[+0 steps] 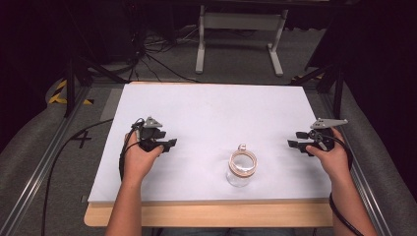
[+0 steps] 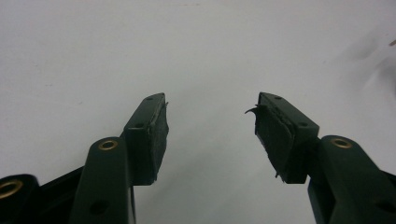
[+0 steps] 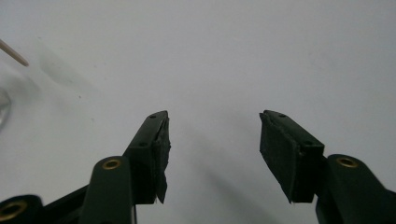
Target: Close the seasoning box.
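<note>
Both hands [image 1: 140, 160] hold a hand-held gripper [image 1: 162, 142], jaws released; between them, untouched, stands possibly a lidded glass jar [image 1: 241, 168].

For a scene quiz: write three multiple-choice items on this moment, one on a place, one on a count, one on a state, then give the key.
1. Where does the glass jar stand on the white board?
A. far left corner
B. near edge, between the two hands
C. far right corner

2. How many jars stand on the board?
A. one
B. two
C. three

3. How is the left claw?
A. shut on the jar
C. shut on nothing
B. open, holding nothing

Key: 1 B, the high view shows it near the front edge between the claws. 2 A, a single jar stands there. 3 B, the left gripper view shows its jaws apart over bare board.
</note>
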`<act>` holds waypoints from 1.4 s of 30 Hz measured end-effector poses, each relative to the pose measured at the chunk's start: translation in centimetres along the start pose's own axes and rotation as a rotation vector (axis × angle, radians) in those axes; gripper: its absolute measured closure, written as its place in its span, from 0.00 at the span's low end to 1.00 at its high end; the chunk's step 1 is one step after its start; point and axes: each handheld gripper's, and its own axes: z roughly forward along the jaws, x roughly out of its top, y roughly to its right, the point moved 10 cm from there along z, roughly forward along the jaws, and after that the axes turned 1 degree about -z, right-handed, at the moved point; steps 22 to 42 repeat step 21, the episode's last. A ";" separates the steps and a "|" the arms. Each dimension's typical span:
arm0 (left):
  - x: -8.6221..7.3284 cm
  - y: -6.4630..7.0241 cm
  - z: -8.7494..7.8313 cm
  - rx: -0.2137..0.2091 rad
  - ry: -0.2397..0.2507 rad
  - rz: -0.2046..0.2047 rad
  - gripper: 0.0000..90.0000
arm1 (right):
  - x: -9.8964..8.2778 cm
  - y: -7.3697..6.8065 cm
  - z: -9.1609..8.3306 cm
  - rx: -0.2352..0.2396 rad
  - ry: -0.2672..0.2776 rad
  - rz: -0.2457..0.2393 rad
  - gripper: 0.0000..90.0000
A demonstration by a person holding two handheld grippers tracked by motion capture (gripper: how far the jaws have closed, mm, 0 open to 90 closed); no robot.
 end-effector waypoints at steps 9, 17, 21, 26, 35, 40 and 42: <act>-1.8 -0.3 1.8 -0.028 -0.045 -0.011 0.48 | -2.1 -0.2 2.6 0.053 -0.037 -0.039 0.46; -2.2 -0.1 2.2 -0.034 -0.074 -0.020 0.43 | -2.3 -0.5 3.0 0.069 -0.036 -0.018 0.44; -2.2 -0.1 2.3 -0.032 -0.079 -0.034 0.40 | -2.1 -0.5 2.8 0.067 -0.034 -0.017 0.44; -2.2 -0.1 2.3 -0.032 -0.079 -0.034 0.40 | -2.1 -0.5 2.8 0.067 -0.034 -0.017 0.44; -2.2 -0.1 2.3 -0.032 -0.079 -0.034 0.40 | -2.1 -0.5 2.8 0.067 -0.034 -0.017 0.44; -2.2 -0.1 2.3 -0.032 -0.079 -0.034 0.40 | -2.1 -0.5 2.8 0.067 -0.034 -0.017 0.44; -2.2 -0.1 2.3 -0.032 -0.079 -0.034 0.40 | -2.1 -0.5 2.8 0.067 -0.034 -0.017 0.44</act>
